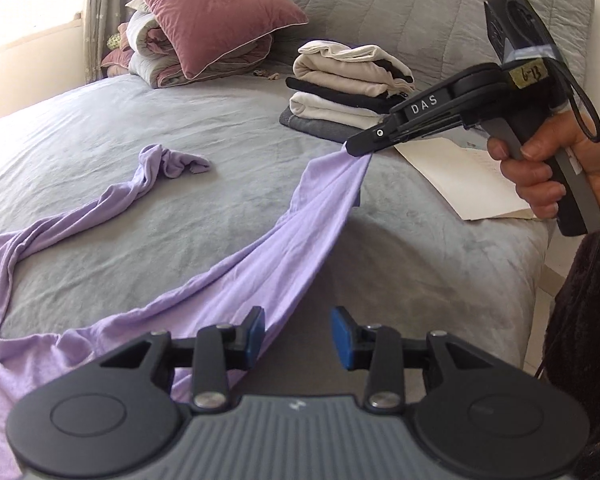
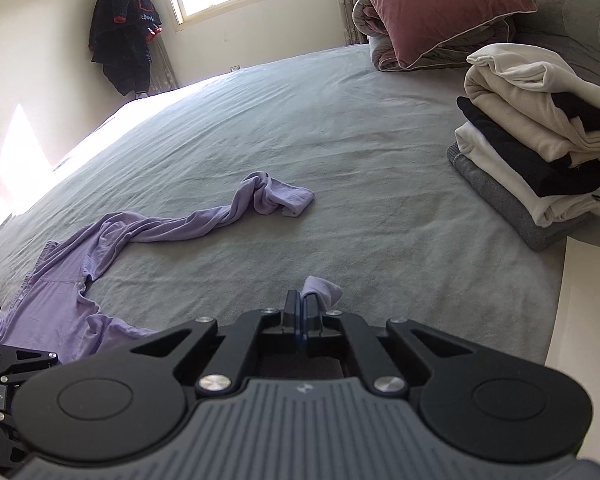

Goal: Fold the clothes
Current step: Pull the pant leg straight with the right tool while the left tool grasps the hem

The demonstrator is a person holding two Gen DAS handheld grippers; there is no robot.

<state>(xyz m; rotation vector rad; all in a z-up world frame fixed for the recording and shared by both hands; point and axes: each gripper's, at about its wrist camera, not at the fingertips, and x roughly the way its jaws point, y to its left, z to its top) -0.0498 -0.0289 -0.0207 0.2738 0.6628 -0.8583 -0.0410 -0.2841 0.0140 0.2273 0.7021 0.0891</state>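
Note:
A lilac long-sleeved shirt (image 1: 236,264) lies rumpled across the grey bed (image 1: 180,136). One twisted sleeve (image 2: 236,204) trails toward the middle of the bed. My right gripper (image 2: 301,300), held by a hand (image 1: 540,168), is shut on an end of the shirt, and a small tuft of cloth (image 2: 322,290) pokes out past the tips. In the left wrist view the right gripper (image 1: 358,147) lifts that end, so the fabric hangs taut down toward me. My left gripper (image 1: 298,338) is open. The shirt's edge brushes its left blue pad (image 1: 256,338), and only bed shows in the gap.
A stack of folded clothes (image 1: 348,88) in cream, black and grey sits at the far right of the bed. Behind it are a mauve pillow (image 1: 212,20) on a rolled quilt and the grey headboard. A pale sheet of paper (image 1: 460,176) lies near the right edge. A dark jacket (image 2: 124,32) hangs by the window.

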